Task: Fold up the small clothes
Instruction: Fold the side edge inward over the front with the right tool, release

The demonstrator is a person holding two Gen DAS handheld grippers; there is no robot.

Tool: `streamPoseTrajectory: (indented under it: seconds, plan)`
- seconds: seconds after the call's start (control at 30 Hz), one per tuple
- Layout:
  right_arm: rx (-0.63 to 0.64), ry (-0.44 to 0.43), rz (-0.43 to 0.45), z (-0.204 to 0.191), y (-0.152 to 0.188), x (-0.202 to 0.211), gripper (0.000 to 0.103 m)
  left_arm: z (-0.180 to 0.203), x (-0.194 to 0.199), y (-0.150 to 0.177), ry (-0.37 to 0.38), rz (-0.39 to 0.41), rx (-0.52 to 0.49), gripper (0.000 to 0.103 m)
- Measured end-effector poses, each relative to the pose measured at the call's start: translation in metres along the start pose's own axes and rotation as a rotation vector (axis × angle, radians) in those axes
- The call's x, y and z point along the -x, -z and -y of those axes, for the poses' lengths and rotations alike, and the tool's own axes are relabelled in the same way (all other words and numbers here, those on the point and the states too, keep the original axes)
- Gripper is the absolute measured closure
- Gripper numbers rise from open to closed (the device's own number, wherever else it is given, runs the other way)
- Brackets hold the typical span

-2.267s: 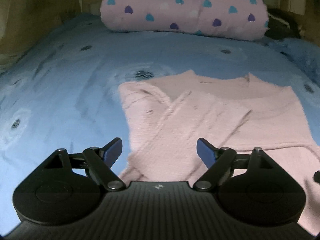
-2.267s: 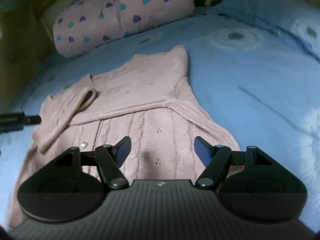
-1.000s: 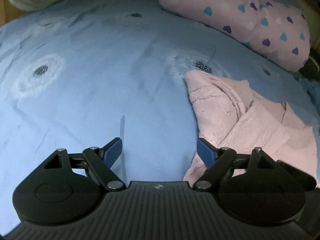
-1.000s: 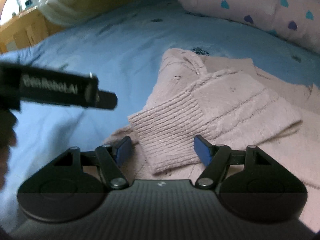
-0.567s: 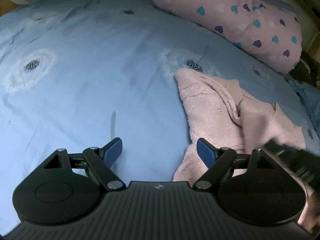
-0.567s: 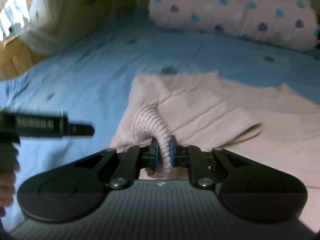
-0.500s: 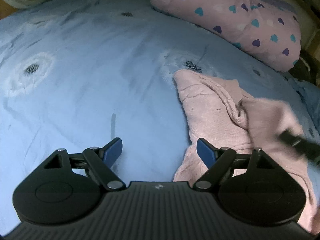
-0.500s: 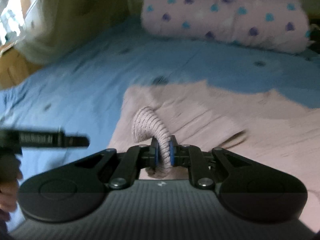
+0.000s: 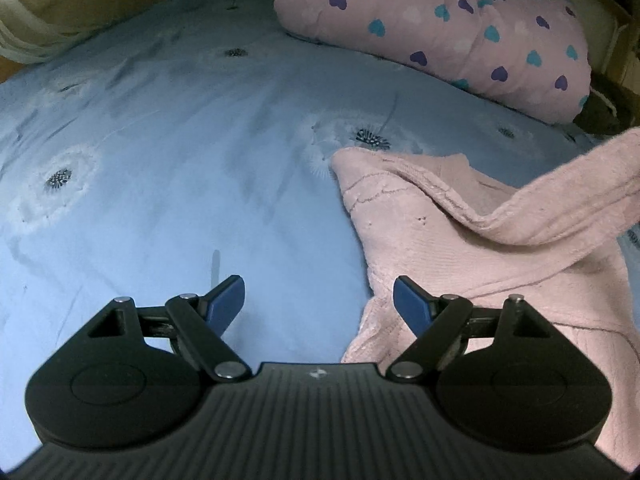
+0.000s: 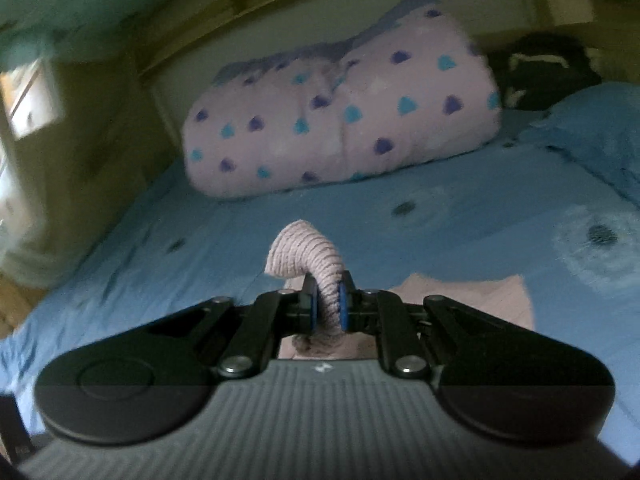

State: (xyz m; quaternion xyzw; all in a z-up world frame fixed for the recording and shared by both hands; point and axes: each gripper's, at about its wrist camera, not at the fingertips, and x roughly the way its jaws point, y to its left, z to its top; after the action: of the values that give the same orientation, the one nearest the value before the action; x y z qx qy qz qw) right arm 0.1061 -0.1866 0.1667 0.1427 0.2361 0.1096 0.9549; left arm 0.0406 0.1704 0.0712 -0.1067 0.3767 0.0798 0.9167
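A small pink knitted sweater [image 9: 448, 248] lies on the blue bedspread [image 9: 168, 168], right of centre in the left wrist view. Its sleeve [image 9: 568, 196] is lifted off the body and stretches up toward the right edge. My left gripper [image 9: 319, 303] hovers open over the bedspread at the sweater's left edge, nothing between its fingers. In the right wrist view, my right gripper [image 10: 327, 307] is shut on the ribbed sleeve cuff [image 10: 306, 258], which curls up above the pads. Part of the sweater [image 10: 480, 300] shows below it.
A pink rolled duvet with blue and purple hearts [image 9: 440, 28] lies across the head of the bed. A dark object [image 10: 544, 64] sits beside it at the right. A blue pillow [image 10: 592, 132] lies far right. Bare bedspread spreads to the left of the sweater.
My right gripper closed on the sleeve cuff and lifted it up and to the right, unfolding the sleeve from the sweater's body. My left gripper stayed open and almost in place.
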Motion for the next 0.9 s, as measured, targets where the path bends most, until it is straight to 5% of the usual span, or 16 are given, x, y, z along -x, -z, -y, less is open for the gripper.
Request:
streamPoseTrajectory:
  seconds: [0.4, 0.77, 0.9]
  plan:
    - [-0.142, 0.142, 0.012, 0.064, -0.014, -0.004, 0.09, 0.018, 0.003, -0.005, 0.014, 0.069, -0.022, 0.018]
    - [-0.205, 0.359, -0.193, 0.124, 0.049, -0.058, 0.087, 0.033, -0.015, -0.003, -0.007, 0.024, -0.062, 0.018]
    - [-0.218, 0.388, -0.198, 0.141, 0.07, -0.061, 0.073, 0.037, -0.022, 0.0, -0.013, 0.002, -0.073, 0.018]
